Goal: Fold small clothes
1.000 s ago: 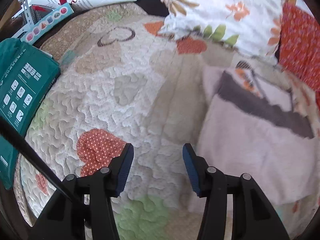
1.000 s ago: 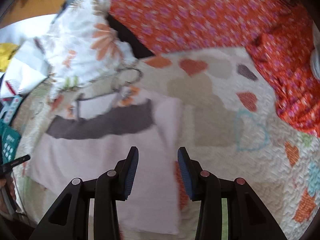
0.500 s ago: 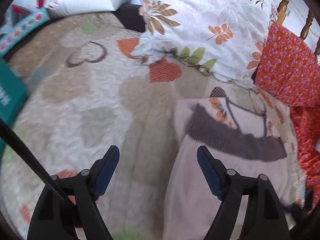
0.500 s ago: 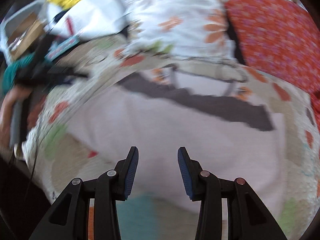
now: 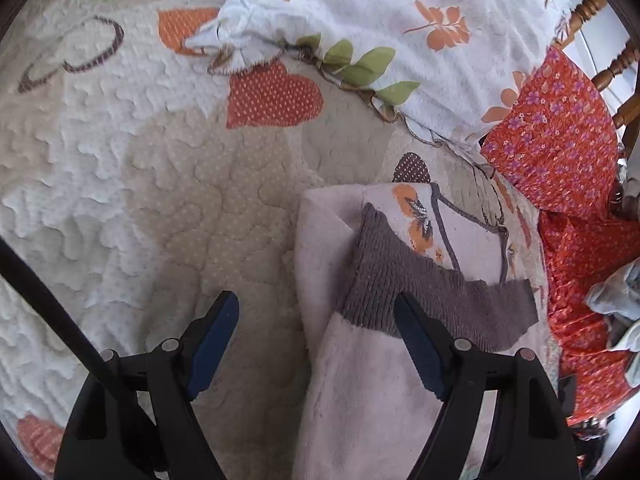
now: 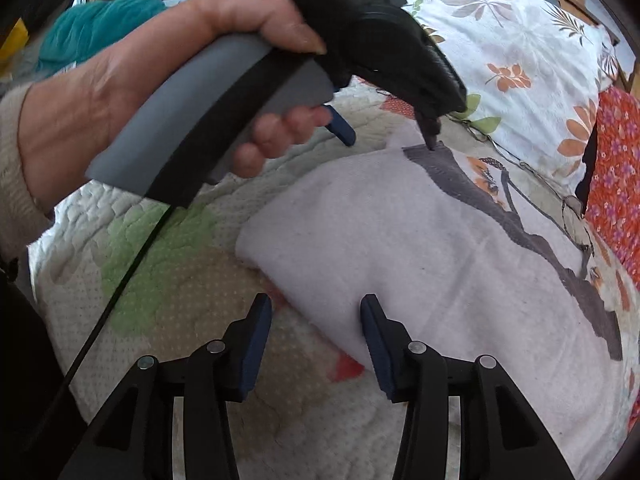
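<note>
Spread flat on the bed: a small pale pink fleece garment (image 5: 360, 392) with a dark grey ribbed knit band (image 5: 420, 292) and an orange butterfly print near the neckline. Lies ahead of and beneath both tools; long axis running away from the left hand-held gripper (image 5: 316, 332) toward the pillows, and slanting from near-left to far-right ahead of the right hand-held gripper (image 6: 316, 324).

Left hand-held gripper: jaws wide apart, just opened further, nothing pinched; the garment's left edge passes between them, right pad over the grey band, left pad over bare quilt. Right hand-held gripper: jaws apart, lately widening a little, straddling the near edge of the pink fleece without pressing on it. Probably the left one nearer the collar end, the right one nearer the hem edge, so a lengthwise or crosswise fold looks open to either; hard to say which comes first.

In the right wrist view, a person's hand (image 6: 132, 96) wrapped round the grey handle of the left tool, just beyond the garment's far-left corner.

Fleece soft, slightly napped, limp; band stretchy, ridged. Underneath, a cream quilted bedspread (image 5: 132, 152) with stitched ripples and dotted orange heart patches. Beyond, a white floral pillow (image 5: 400, 20); to the right, red flowered fabric (image 5: 560, 140).
</note>
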`<state>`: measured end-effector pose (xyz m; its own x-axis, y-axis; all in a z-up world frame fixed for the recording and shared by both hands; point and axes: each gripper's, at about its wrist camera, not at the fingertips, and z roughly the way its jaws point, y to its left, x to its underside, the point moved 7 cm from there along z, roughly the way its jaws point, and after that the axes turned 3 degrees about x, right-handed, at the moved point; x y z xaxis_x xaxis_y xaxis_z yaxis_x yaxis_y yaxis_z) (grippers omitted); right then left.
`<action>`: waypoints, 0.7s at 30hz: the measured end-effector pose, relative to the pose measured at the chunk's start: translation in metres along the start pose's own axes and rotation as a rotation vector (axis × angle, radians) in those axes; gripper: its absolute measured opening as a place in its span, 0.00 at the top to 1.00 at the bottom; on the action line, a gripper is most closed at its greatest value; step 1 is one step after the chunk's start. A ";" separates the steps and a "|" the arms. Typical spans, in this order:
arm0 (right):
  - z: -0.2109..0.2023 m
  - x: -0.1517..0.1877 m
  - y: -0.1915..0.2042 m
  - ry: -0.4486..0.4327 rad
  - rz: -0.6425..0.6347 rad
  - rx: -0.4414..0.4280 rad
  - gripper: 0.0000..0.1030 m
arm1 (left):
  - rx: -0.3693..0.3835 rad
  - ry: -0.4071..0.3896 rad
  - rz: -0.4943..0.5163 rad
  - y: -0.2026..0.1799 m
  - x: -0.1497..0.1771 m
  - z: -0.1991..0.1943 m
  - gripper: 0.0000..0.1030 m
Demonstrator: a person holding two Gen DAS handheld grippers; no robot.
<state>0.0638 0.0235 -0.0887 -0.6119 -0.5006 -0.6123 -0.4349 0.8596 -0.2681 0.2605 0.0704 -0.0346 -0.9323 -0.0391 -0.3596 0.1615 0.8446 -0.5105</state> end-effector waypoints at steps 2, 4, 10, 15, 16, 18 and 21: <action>0.003 -0.002 0.000 -0.009 0.002 0.015 0.51 | 0.017 -0.002 0.000 0.001 -0.002 0.002 0.23; 0.005 -0.005 0.000 -0.019 0.005 0.038 0.51 | 0.036 -0.003 -0.009 0.001 -0.004 0.003 0.23; 0.008 -0.013 0.002 -0.041 0.007 0.105 0.48 | 0.080 -0.010 -0.049 0.004 -0.006 0.002 0.23; 0.011 -0.018 0.006 -0.052 -0.007 0.139 0.48 | 0.114 0.001 -0.041 0.001 -0.003 0.001 0.24; 0.011 -0.019 0.006 -0.052 -0.010 0.142 0.48 | 0.130 0.010 -0.033 -0.002 -0.002 0.003 0.28; 0.011 -0.020 0.010 -0.052 -0.016 0.149 0.48 | 0.161 0.037 -0.025 -0.007 0.000 0.007 0.36; 0.011 -0.019 0.014 -0.053 -0.024 0.161 0.48 | 0.191 0.081 -0.013 -0.012 0.004 0.017 0.48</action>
<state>0.0765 0.0465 -0.0885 -0.5649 -0.5190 -0.6415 -0.3354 0.8547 -0.3961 0.2602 0.0509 -0.0431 -0.9563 0.0002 -0.2923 0.2007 0.7272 -0.6565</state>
